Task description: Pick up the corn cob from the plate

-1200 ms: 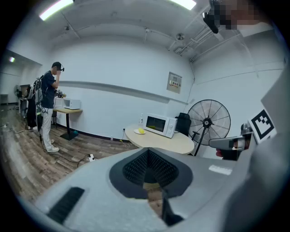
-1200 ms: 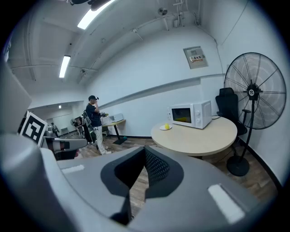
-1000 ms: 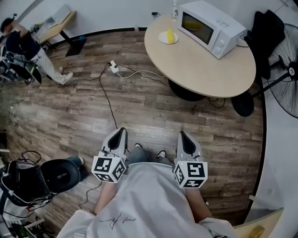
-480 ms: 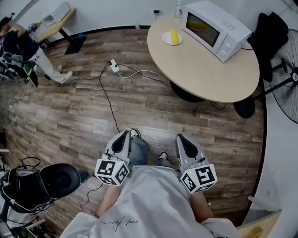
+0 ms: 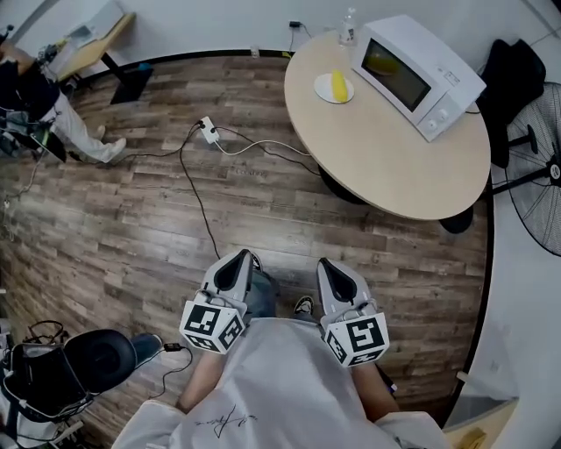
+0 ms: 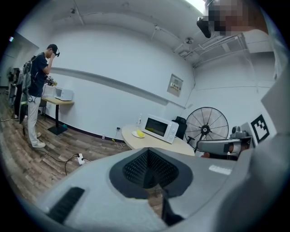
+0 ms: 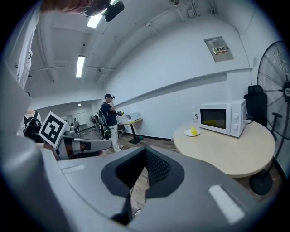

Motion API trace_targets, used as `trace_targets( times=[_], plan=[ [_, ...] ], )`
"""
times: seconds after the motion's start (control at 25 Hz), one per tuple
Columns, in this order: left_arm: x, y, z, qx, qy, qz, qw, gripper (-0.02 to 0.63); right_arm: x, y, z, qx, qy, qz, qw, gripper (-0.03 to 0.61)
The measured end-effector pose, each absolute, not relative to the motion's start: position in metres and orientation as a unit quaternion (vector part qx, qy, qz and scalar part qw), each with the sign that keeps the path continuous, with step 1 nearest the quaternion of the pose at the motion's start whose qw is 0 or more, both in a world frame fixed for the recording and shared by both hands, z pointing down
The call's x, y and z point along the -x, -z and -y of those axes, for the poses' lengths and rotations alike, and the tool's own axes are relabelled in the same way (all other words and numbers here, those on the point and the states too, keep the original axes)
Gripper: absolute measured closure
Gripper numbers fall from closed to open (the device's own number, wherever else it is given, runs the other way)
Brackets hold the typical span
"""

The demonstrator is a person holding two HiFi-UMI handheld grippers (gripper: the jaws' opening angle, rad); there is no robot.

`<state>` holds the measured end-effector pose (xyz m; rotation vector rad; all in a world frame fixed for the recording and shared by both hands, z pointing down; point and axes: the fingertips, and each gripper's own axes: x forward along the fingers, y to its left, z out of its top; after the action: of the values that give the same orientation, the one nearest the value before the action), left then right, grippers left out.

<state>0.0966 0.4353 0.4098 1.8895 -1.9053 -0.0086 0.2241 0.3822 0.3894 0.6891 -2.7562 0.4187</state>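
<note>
Head view is showing the person holding both tools low in front of the body. The left gripper and right gripper are sitting side by side, each with its jaws closed together and nothing between them.

The corn cob is lying on a small white plate, well ahead of both tools and somewhat to the right of the right gripper. It is far beyond reach. I judge the walk-up to be the step in hand, with no pick begun. The next move is calling for the gap to the round table to be closed. After that, one tool's jaws need spreading before they are brought down around the cob.

The plate is resting near the table's far edge, just beside a white microwave, with a clear bottle beyond it. A standing fan is waiting off to the right of the tools. A power strip and its cable are trailing over the wood-plank floor ahead of the left gripper. Far off to the left, another person is standing by a desk.
</note>
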Motion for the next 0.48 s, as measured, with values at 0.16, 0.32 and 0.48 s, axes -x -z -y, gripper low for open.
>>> trace_targets(
  times=[0.16,0.32,0.48],
  plan=[
    [-0.055,-0.406,-0.417,-0.689,0.005,0.688,0.227,0.623,-0.178,-0.385,-0.367,-0.233,-0.145,0.952,0.139,0.580],
    [-0.013,-0.401,-0.402,-0.695,0.003,0.684,0.222,0.623,-0.135,-0.383,-0.354,-0.241,-0.153,0.946,0.152,0.580],
    [0.026,-0.394,-0.392,-0.703,0.002,0.678,0.217,0.623,-0.095,-0.381,-0.346,-0.244,-0.173,0.941,0.161,0.572]
  ],
)
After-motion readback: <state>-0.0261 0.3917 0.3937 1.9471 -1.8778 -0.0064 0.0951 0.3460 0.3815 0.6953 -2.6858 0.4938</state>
